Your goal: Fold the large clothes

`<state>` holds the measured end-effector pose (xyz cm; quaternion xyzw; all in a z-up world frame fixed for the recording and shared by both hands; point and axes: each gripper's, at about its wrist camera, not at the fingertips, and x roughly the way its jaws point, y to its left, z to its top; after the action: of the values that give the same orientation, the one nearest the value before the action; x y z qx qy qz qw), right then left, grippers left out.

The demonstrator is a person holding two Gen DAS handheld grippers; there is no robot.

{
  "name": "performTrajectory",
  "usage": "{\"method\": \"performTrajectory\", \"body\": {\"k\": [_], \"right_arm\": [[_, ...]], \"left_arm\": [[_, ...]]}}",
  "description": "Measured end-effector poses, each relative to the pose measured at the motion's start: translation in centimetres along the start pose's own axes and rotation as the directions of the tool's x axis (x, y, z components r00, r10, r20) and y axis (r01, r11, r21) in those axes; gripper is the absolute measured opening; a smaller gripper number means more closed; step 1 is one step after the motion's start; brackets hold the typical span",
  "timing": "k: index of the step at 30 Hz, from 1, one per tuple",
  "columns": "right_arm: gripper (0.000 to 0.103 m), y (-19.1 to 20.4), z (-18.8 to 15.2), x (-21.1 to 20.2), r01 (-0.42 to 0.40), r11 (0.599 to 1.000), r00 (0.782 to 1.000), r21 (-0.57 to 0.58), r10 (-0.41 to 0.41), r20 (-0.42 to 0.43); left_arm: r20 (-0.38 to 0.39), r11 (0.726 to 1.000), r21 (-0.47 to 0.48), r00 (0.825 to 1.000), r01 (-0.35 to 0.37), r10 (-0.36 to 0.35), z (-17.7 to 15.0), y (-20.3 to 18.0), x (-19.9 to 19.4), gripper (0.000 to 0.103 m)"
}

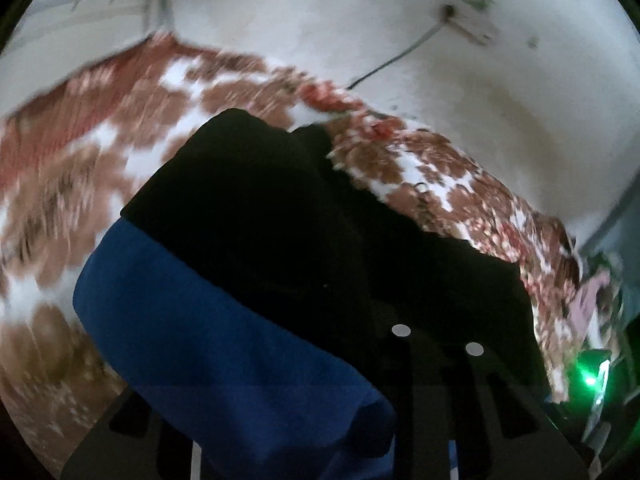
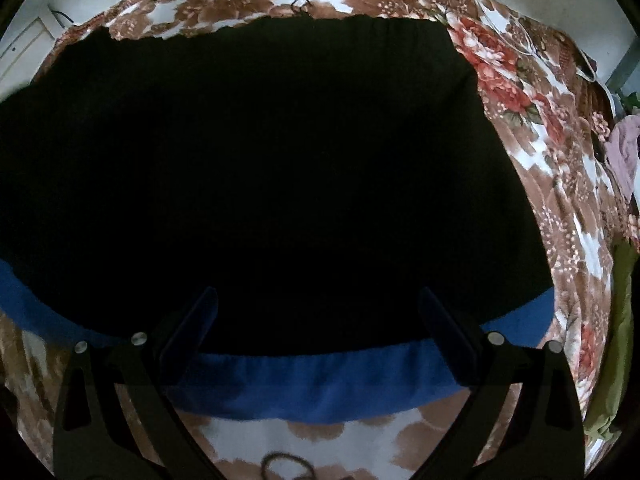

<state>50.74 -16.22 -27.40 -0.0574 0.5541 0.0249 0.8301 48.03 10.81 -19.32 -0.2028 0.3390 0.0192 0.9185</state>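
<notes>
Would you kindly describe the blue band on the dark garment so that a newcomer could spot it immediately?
Start from the floral bedspread, brown and red flowers on white, which covers the whole surface. A large black garment lies spread across it. The blue band runs along that garment's near edge, between the right gripper's open fingers: the only plain, bright blue strip here.

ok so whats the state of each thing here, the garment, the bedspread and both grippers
black garment with blue band: spread flat on the bed, one end lifted
brown and white floral bedspread: lying under the garment, partly covered
left gripper: closed on the garment's cloth, which drapes over its fingers
right gripper: open, fingers wide apart over the blue band
</notes>
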Motion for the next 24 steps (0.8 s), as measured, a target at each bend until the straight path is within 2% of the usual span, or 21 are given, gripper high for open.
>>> {"method": "performTrajectory", "body": {"k": [6,9,12,17,20,22,23,24], "right_arm": [[0.098,0.1,-0.1,0.9,0.009,1.000,1.000,-0.008,-0.009,-0.012],[0.098,-0.2,-0.2,1.0,-0.009,1.000,1.000,-0.010,0.009,-0.018],[0.098,-0.7,-0.2,1.0,-0.028,1.000,0.999,-0.013,0.028,-0.025],[0.098,-0.8,-0.3,1.6,-0.056,0.997,0.997,-0.044,0.054,-0.050],[0.098,-2.0,-0.3,0.6,-0.088,0.995,0.995,-0.049,0.085,-0.051],[0.098,-4.1,-0.5,-1.1,-0.096,0.995,0.995,-0.002,0.096,-0.007],[0.098,-6.2,-0.8,-2.6,-0.132,0.989,0.991,0.061,0.130,0.031],[0.098,-8.2,-1.1,-3.8,-0.137,0.984,0.990,0.114,0.130,0.060]], "left_arm": [[0.024,0.989,0.145,0.999,-0.029,0.026,2.0,-6.0,-1.2,0.026],[0.037,0.973,0.226,0.999,-0.040,0.032,2.5,-9.1,-1.6,0.026],[0.057,0.942,0.331,0.998,-0.047,0.030,2.5,-12.6,-2.0,0.026],[0.068,0.866,0.498,0.998,-0.046,0.014,1.5,-18.4,-2.2,0.025],[0.076,0.791,0.609,0.997,-0.064,0.022,0.2,-21.8,-1.9,0.025],[0.079,0.746,0.663,0.997,-0.071,0.024,-0.6,-23.7,-1.5,0.025],[0.073,0.727,0.683,0.997,-0.067,0.024,-0.9,-24.4,-1.3,0.025],[0.067,0.700,0.711,0.997,-0.067,0.028,-1.5,-25.4,-1.0,0.025]]}}
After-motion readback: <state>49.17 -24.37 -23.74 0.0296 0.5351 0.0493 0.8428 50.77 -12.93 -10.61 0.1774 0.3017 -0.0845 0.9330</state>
